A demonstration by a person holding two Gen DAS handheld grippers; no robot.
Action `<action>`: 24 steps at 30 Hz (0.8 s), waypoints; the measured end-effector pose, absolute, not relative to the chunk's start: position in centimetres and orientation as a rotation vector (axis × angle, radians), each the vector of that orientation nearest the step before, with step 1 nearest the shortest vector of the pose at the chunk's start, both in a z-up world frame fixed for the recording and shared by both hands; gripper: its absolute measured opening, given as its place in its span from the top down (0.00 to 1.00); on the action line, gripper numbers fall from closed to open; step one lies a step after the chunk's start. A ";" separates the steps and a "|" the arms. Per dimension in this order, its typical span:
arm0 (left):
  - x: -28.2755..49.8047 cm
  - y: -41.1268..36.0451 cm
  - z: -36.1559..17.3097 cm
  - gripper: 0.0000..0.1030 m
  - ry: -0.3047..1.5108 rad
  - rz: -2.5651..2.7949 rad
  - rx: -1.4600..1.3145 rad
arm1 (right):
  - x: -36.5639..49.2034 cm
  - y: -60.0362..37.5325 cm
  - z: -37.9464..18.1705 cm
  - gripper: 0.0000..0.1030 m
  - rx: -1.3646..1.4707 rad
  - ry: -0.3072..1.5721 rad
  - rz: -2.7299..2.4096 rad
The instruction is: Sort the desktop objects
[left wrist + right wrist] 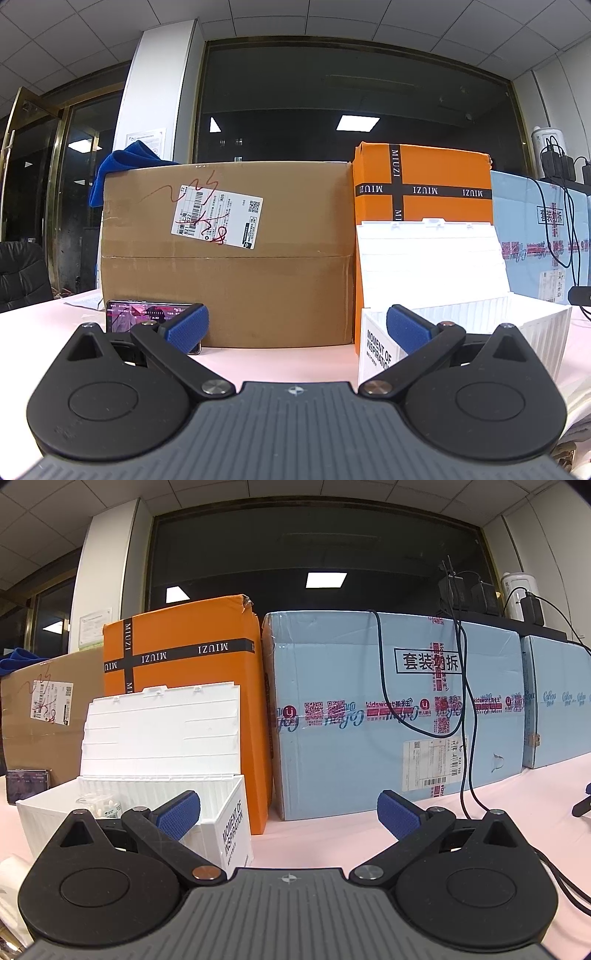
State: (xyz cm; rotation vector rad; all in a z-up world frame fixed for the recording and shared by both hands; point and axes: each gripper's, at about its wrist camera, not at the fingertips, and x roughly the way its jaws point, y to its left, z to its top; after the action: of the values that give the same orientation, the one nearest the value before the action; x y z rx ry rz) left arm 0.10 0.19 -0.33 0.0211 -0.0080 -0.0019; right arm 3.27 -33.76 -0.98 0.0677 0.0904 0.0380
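Note:
A white ribbed storage box (532, 328) with its lid raised stands on the pale pink table, right of centre in the left wrist view. It also shows in the right wrist view (229, 830), at the left, with a small clear container of white items (105, 805) inside. My left gripper (297, 328) is open and empty, low over the table just left of the box. My right gripper (288, 814) is open and empty, just right of the box. A phone (144, 317) with a lit screen leans against the brown carton, behind my left finger.
A brown carton (229, 254), an orange MIUZI box (443, 173) and light blue cartons (399, 716) form a wall along the back of the table. Black cables (465, 746) hang over the blue carton and trail onto the table at right. A blue cloth (122, 166) lies on the brown carton.

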 end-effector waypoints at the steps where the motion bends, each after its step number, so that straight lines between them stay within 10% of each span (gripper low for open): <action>1: 0.1 0.2 -0.3 0.00 -0.008 -0.002 0.021 | 3.3 -33.8 -1.0 0.00 0.067 0.090 0.037; 24: -0.1 -0.2 -0.5 0.00 -0.001 -0.002 0.029 | 3.1 -33.8 -0.9 0.00 0.083 0.095 0.046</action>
State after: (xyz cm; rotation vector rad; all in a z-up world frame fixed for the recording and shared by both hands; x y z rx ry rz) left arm -0.05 -0.15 -0.53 0.0287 -0.0008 -0.0021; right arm 3.11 -33.81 -0.90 0.0833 0.0950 0.0459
